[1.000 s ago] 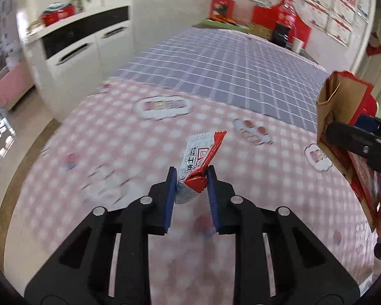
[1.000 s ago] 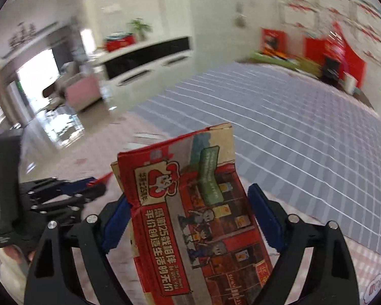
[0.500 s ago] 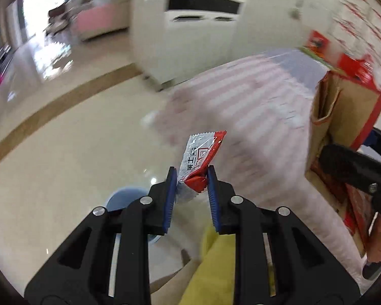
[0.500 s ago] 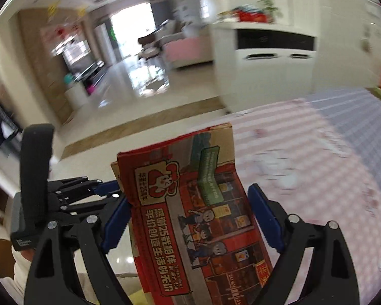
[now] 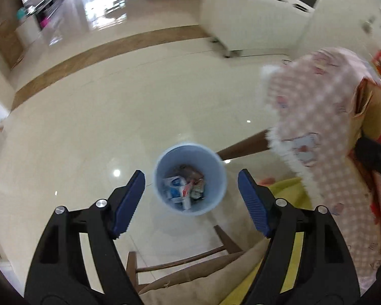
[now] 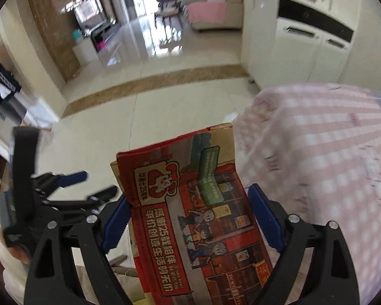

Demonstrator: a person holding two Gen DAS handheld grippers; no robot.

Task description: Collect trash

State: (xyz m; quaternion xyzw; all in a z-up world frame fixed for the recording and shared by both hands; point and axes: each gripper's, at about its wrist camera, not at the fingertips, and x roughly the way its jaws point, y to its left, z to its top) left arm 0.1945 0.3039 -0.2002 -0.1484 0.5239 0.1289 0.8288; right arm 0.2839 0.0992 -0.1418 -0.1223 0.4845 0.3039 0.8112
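My left gripper [image 5: 191, 199] is open and empty, hovering high over a light blue trash bin [image 5: 217, 178] on the floor. The bin holds several wrappers, among them a red and white snack wrapper [image 5: 186, 190]. My right gripper [image 6: 188, 218] is shut on a red printed paper bag [image 6: 203, 218], held upright beside the table edge. The left gripper also shows in the right wrist view [image 6: 71, 185], at the left, with its jaws apart. The paper bag's brown open top shows at the right of the left wrist view [image 5: 368, 106].
A table with a pink checked cloth [image 5: 317, 117] stands right of the bin. A wooden chair [image 5: 180, 261] with a yellow-green cushion [image 5: 287, 190] sits below the left gripper. Glossy cream floor [image 5: 89, 117] lies all around. White cabinets [image 6: 304, 45] stand at the back.
My left gripper swung off the table to above the bin and opened; the snack wrapper it held is gone from the jaws and lies in the bin. The right gripper still holds the bag.
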